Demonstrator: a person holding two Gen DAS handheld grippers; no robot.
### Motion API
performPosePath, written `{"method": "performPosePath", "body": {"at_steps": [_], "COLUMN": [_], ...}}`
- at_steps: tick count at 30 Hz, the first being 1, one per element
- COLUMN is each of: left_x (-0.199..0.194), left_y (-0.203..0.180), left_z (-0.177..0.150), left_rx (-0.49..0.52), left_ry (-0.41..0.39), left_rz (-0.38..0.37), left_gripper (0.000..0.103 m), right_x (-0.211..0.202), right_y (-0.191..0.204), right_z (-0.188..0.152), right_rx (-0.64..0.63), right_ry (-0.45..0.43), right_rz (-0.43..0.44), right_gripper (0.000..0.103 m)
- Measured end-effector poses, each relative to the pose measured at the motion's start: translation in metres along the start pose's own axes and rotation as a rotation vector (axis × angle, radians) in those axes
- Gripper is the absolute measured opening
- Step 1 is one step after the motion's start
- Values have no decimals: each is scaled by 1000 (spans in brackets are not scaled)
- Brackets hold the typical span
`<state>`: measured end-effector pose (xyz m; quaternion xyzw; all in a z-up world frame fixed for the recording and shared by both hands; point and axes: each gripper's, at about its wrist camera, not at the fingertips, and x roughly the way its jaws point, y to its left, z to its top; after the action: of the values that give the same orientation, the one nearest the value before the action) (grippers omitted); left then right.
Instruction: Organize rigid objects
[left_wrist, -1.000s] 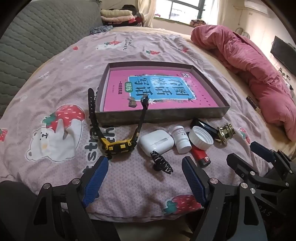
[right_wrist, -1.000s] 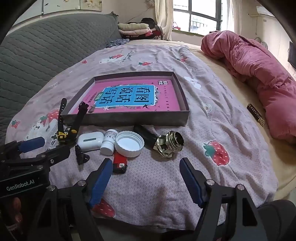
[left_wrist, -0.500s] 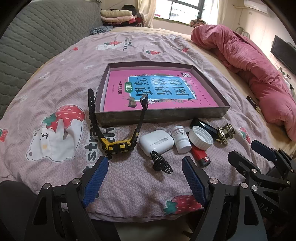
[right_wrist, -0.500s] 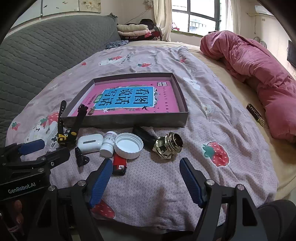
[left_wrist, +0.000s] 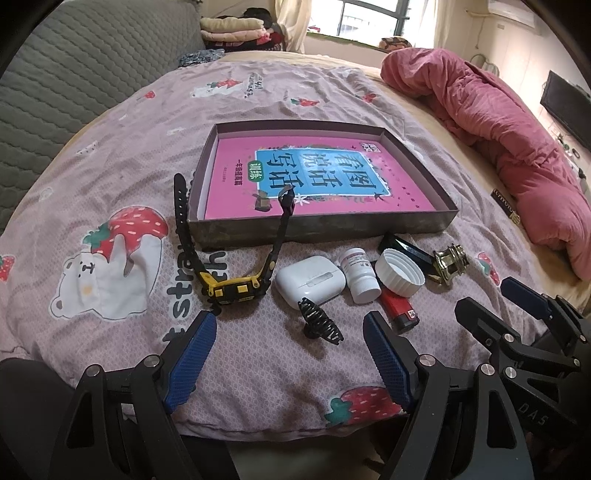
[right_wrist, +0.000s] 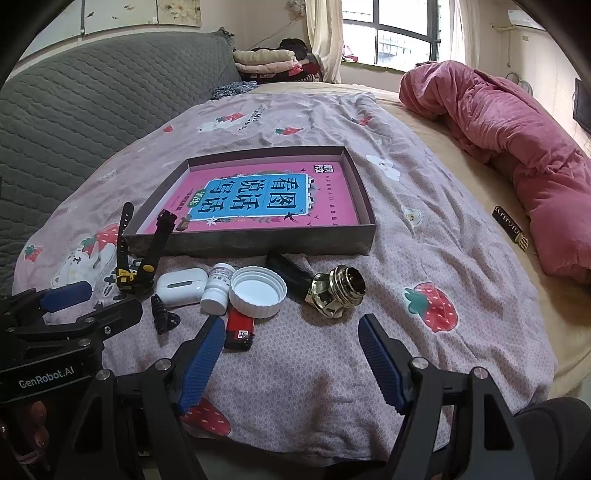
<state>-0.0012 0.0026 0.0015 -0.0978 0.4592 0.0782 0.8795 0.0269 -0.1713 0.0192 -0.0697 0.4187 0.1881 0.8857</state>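
Observation:
A shallow grey box (left_wrist: 325, 227) (right_wrist: 255, 245) with a pink book inside lies on the bedspread. In front of it sit a black-and-yellow watch (left_wrist: 232, 288) (right_wrist: 135, 277), a white earbud case (left_wrist: 310, 280) (right_wrist: 181, 286), a small white bottle (left_wrist: 360, 275) (right_wrist: 218, 288), a white lid (left_wrist: 400, 273) (right_wrist: 258, 291), a red lighter (left_wrist: 400, 308) (right_wrist: 240, 328), a black hair clip (left_wrist: 319, 321) (right_wrist: 162, 314), a black block (left_wrist: 406, 247) (right_wrist: 288, 271) and a brass fitting (left_wrist: 450, 262) (right_wrist: 338, 291). My left gripper (left_wrist: 290, 338) is open just short of the clip. My right gripper (right_wrist: 291, 341) is open just short of the lighter and fitting.
A rumpled pink quilt (left_wrist: 509, 140) (right_wrist: 517, 147) lies along the right side of the bed. A small dark case (left_wrist: 506, 206) (right_wrist: 509, 227) rests beside it. A grey quilted headboard (right_wrist: 92, 110) rises at the left. Folded clothes (right_wrist: 266, 61) are stacked by the window.
Both grippers have shifted only slightly; the objects lie as before.

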Motion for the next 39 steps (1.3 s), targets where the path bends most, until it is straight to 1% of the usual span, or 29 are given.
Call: {"method": "performPosePath", "body": {"at_steps": [10,27,39], "left_x": [1,2,4], "left_y": [1,3,17], "left_z": [0,-1,-1], "left_rx": [-5,-11,-52], "left_ry": [5,12,32], "left_rz": [-11,-10,1], "left_gripper": [82,82,82], "right_x": [0,-1,-1], "right_y": [0,1,-17], "right_z": [0,0,2], "right_rx": [2,0,59], "right_ry": [0,-1,0], "right_rz": [0,-2,-14], "right_gripper": [74,74,74]}}
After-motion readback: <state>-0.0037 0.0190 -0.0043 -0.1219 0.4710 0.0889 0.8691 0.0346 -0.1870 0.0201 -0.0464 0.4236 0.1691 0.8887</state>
